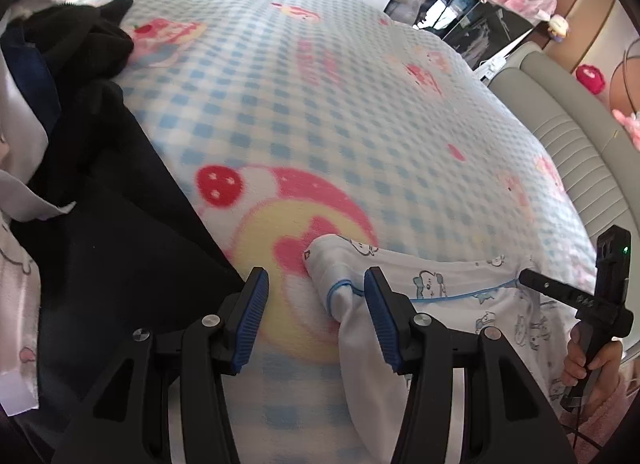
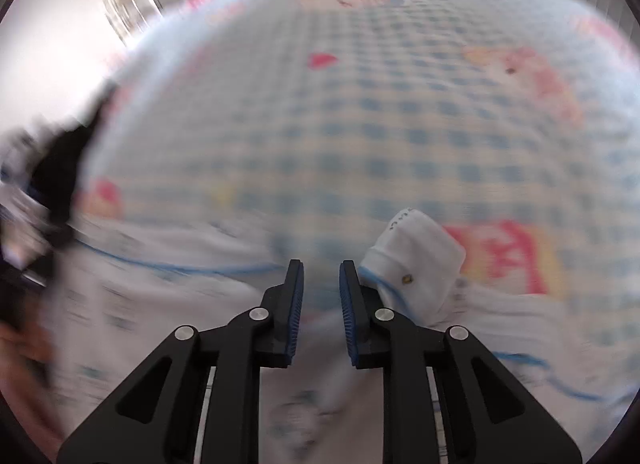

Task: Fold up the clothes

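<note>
On the blue-checked fleece bed cover (image 1: 320, 104) lies a white, blue-trimmed printed garment (image 1: 448, 284), its sleeve between the wide-open left gripper (image 1: 316, 296) jaws, while the right gripper (image 2: 321, 284), seemingly empty, gapes narrowly above it.

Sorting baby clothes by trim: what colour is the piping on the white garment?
Blue piping on the white garment, which carries small cartoon prints; the left wrist view shows it sharpest.

A small garment (image 1: 460, 288) lies on the blanket (image 1: 320, 104) at the near edge, a pile of clothes (image 1: 100, 184) on its left side, a padded bench (image 1: 560, 124) beyond its right edge
</note>
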The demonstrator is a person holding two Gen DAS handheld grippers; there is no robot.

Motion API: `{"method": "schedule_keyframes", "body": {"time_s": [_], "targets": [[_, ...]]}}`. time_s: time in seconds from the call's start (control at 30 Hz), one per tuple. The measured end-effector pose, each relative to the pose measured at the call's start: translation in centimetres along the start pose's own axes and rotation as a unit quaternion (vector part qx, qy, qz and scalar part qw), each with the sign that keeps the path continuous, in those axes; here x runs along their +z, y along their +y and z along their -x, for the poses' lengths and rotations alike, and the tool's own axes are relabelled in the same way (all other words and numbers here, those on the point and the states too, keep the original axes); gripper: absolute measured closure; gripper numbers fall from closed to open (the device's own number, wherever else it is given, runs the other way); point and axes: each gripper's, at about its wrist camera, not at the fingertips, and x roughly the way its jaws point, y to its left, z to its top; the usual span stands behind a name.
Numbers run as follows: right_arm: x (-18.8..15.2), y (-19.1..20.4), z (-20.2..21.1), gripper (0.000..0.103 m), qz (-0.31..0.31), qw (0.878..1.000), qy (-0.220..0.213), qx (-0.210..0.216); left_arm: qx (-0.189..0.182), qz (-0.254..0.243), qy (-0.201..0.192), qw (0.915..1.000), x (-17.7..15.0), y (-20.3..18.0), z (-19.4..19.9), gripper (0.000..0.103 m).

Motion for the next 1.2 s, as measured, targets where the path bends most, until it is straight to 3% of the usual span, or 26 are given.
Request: {"method": "schedule_keyframes", "body": {"time_s": [0.07, 0.13, 0.17, 0.2, 0.23, 0.27, 0.37, 0.43, 0.53, 0.6, 0.67, 0.7, 0.77, 0.8, 0.87, 0.9, 0.93, 0.97, 1.07, 1.13, 1.2], "targets": [[0.7, 0.8, -0.4, 0.057, -0.001, 0.999, 0.01, 0.038, -0.013, 0.007, 0.015, 0.9998, 0.2, 0.2, -0.6, 0.051], [1.1, 1.6, -2.4, 0.051, 0.019, 0.998, 0.044, 0.028, -0.025, 0.01, 0.036, 0.999, 0.4, 0.2, -1.5, 0.055], [1.4, 1.9, -3.8, 0.054, 0.03, 0.997, 0.07, 0.024, -0.025, 0.006, 0.049, 0.9985, 0.6, -0.1, -2.0, 0.083], [1.5, 1.9, -4.8, 0.078, 0.029, 0.996, 0.087, 0.023, -0.024, -0.003, 0.055, 0.9982, 0.8, -0.7, -2.4, 0.096], [1.5, 1.8, -5.7, 0.089, 0.024, 0.994, 0.102, 0.023, -0.02, -0.019, 0.052, 0.9983, 1.2, -1.5, -2.3, 0.097], [1.8, 2.0, -5.1, 0.095, 0.031, 0.995, 0.089, 0.027, -0.018, -0.037, 0.044, 0.9982, 1.7, -2.5, -2.0, 0.098], [3.4, 2.5, -1.0, 0.096, 0.047, 0.998, 0.012, 0.047, -0.027, -0.071, 0.006, 0.9971, 3.7, -4.6, -0.5, 0.098], [4.8, 1.7, 1.2, 0.096, 0.04, 0.998, -0.036, 0.025, -0.02, -0.084, 0.001, 0.9963, 4.6, -5.4, -1.2, 0.098], [5.9, 0.0, -0.2, 0.096, 0.025, 0.999, -0.04, 0.001, 0.025, -0.106, 0.03, 0.9936, 4.9, -6.3, -5.0, 0.097], [5.8, -1.7, -3.0, 0.096, 0.005, 1.0, -0.017, -0.008, 0.058, -0.108, 0.075, 0.9896, 4.3, -5.9, -8.1, 0.092], [4.8, -2.6, -6.6, 0.096, -0.019, 1.0, 0.019, -0.012, 0.058, -0.093, 0.086, 0.9902, 3.8, -5.2, -8.6, 0.09], [4.6, -3.0, -6.9, 0.096, -0.026, 0.999, 0.018, -0.011, 0.052, -0.082, 0.075, 0.9925, 3.8, -5.1, -7.3, 0.086], [4.7, -3.1, -5.1, 0.092, -0.035, 0.999, -0.001, -0.014, 0.04, -0.058, 0.053, 0.9961, 3.9, -4.9, -4.7, 0.056], [4.7, -3.1, -4.1, 0.086, -0.04, 0.999, -0.012, -0.016, 0.043, -0.051, 0.039, 0.997, 3.6, -4.9, -3.2, 0.055], [4.8, -3.0, -2.2, 0.071, -0.049, 0.998, -0.033, -0.019, 0.07, -0.05, 0.013, 0.9962, 1.9, -4.9, 0.1, 0.058], [4.6, -3.0, -0.5, 0.064, -0.054, 0.997, -0.048, -0.039, 0.066, -0.041, 0.016, 0.9969, 0.5, -4.8, 1.0, 0.058], [4.3, -2.9, 1.4, 0.064, -0.059, 0.994, -0.063, -0.064, 0.062, -0.032, 0.02, 0.9974, -0.9, -4.8, 2.0, 0.058], [3.9, -2.6, 2.8, 0.064, -0.06, 0.994, -0.074, -0.062, 0.058, -0.022, 0.023, 0.9978, -2.3, -4.7, 3.0, 0.058], [1.3, -1.8, 7.1, 0.064, -0.059, 0.995, -0.077, -0.014, 0.047, 0.006, 0.032, 0.9984, -6.5, -4.4, 5.9, 0.058], [-1.1, -1.2, 9.4, 0.064, -0.049, 0.997, -0.066, -0.004, 0.036, 0.032, 0.037, 0.9982, -9.6, -4.2, 7.3, 0.058], [-3.7, 1.4, 9.7, 0.064, -0.041, 0.998, -0.05, 0.012, 0.015, 0.066, 0.038, 0.997, -12.2, -3.9, 8.0, 0.058]]}}
